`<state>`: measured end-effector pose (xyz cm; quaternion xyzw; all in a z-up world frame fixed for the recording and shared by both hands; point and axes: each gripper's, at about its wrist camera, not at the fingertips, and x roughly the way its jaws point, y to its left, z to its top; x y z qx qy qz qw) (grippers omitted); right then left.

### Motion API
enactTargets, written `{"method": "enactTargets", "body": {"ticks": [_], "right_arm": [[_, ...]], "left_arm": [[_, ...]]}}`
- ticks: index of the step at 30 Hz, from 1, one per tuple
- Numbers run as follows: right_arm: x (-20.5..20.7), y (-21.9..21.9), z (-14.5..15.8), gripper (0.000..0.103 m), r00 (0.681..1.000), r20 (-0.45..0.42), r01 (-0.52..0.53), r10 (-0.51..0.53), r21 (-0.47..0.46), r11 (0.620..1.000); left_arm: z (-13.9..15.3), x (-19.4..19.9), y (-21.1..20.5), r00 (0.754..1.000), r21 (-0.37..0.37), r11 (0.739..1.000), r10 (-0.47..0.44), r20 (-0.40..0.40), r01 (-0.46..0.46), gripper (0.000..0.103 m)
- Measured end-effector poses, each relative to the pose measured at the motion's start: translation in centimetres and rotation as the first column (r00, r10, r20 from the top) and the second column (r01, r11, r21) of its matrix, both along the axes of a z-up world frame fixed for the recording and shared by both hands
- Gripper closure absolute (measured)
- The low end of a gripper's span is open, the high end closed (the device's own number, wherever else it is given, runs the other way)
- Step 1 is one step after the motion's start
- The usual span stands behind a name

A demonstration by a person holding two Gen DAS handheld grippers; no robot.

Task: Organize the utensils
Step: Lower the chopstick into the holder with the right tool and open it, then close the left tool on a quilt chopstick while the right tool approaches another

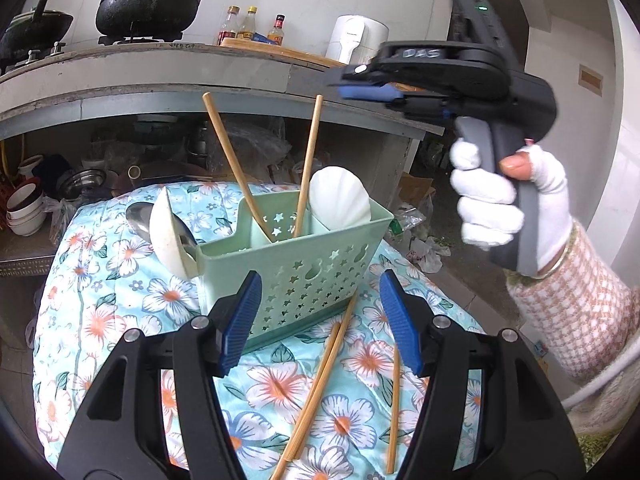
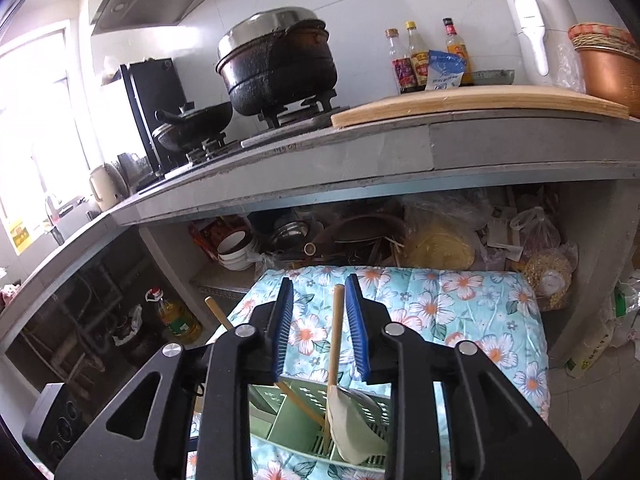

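Note:
A green utensil caddy stands on the floral cloth. Two chopsticks stand in its middle slot and a white shell-shaped spoon in its right slot. A white spoon and a metal spoon lean at its left end. Several chopsticks lie loose on the cloth in front. My left gripper is open and empty just before the caddy. My right gripper is open above the caddy, its fingers either side of an upright chopstick without touching. It also shows in the left wrist view.
A concrete counter runs behind, with black pots, sauce bottles, a cutting board and a white kettle. Bowls and bags fill the shelf beneath. An oil bottle stands on the floor.

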<state>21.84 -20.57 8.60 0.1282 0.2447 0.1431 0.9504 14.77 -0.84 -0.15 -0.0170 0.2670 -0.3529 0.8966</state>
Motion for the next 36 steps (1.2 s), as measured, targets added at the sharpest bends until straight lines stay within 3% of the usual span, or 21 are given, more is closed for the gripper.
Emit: {"method": "enactTargets", "body": {"ticks": [2,4,9,15,19,23,26,28,36], "right_arm": [[-1.3,-0.9,0.4,0.056,1.000,0.020,0.016,-0.016,0.012,1.000],[-3.1,-2.0,0.8,0.034,0.998,0.037,0.043,-0.044,0.015,0.999],[-6.8,-4.4,-0.1,0.006,0.995,-0.001,0.102,-0.102,0.054,0.993],[-9.4,-6.7,-5.9,0.006,0.961,-0.216,0.200,-0.174,0.107,0.974],[-10.8,-6.9,-11.2,0.006,0.907,-0.379,0.254,-0.181,0.153,0.955],[-12.0,-6.5,-16.8,0.007,0.848,-0.515,0.294,-0.122,0.266,0.918],[-12.3,-5.6,-19.1,0.013,0.828,-0.556,0.284,-0.070,0.309,0.908],[-12.1,-5.1,-20.0,0.023,0.815,-0.579,0.277,-0.037,0.332,0.902],[-10.8,-4.2,-22.1,0.044,0.782,-0.623,0.279,0.004,0.356,0.892]], "left_arm": [[-0.1,0.0,-0.2,1.000,0.001,1.000,-0.005,-0.004,0.005,0.045],[-0.1,-0.2,-0.3,1.000,0.006,1.000,-0.013,-0.005,0.013,0.045],[-0.5,-0.3,-0.9,0.999,0.008,0.999,-0.036,-0.020,0.036,0.044],[-1.5,-0.4,-1.4,0.998,0.033,0.998,-0.048,-0.048,0.050,0.044],[-2.3,0.0,-1.7,0.995,0.073,0.996,-0.043,-0.090,0.050,0.044],[-2.8,0.6,-2.4,0.994,0.142,0.989,-0.020,-0.111,0.035,0.044],[-3.2,1.0,-2.8,0.992,0.161,0.987,-0.007,-0.123,0.027,0.044],[-3.5,1.1,-2.9,0.992,0.161,0.987,-0.003,-0.130,0.024,0.044],[-4.1,1.1,-3.2,0.991,0.187,0.982,0.006,-0.134,0.020,0.044]]}}
